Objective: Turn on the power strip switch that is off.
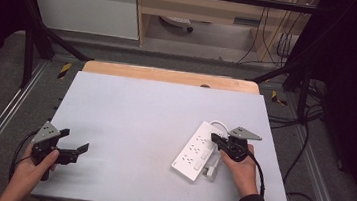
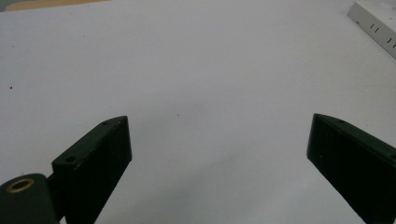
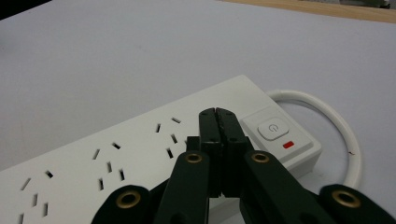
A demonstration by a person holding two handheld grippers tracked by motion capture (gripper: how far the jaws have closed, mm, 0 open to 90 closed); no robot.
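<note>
Trailing off behind the right hand [image 1: 240, 168], part of the white cord [image 1: 218, 125] is hidden in the high view, and the plug [image 1: 211, 172] at the near end of the power strip [image 1: 195, 151] is too small there to read in detail. In the left gripper view the strip [image 2: 376, 25] is cut off at about 1 o'clock — just a corner with a few slots shows.

From above, the strip lies at roughly 4 o'clock on the bench [image 1: 134, 121], slanting from its near end toward the far right. The right gripper [image 1: 223, 142] sits over the strip's far end; its jaws are clenched together with nothing between them. The right gripper view adds what the high view cannot: the right gripper's [image 3: 218, 114] tips rest just beside the switch [image 3: 273, 128], which lies at about 2 o'clock from them, with a small red mark [image 3: 288, 145] below it. Whether the tips actually touch the strip's face is hard to tell. The cord [image 3: 343, 135] curls in a loop beyond the switch end.

The left gripper [image 1: 75, 144] is held at about 8 o'clock on the bench, well apart from the strip — its jaws spread wide, released, over bare bench surface [image 2: 196, 84] in its own view.
</note>
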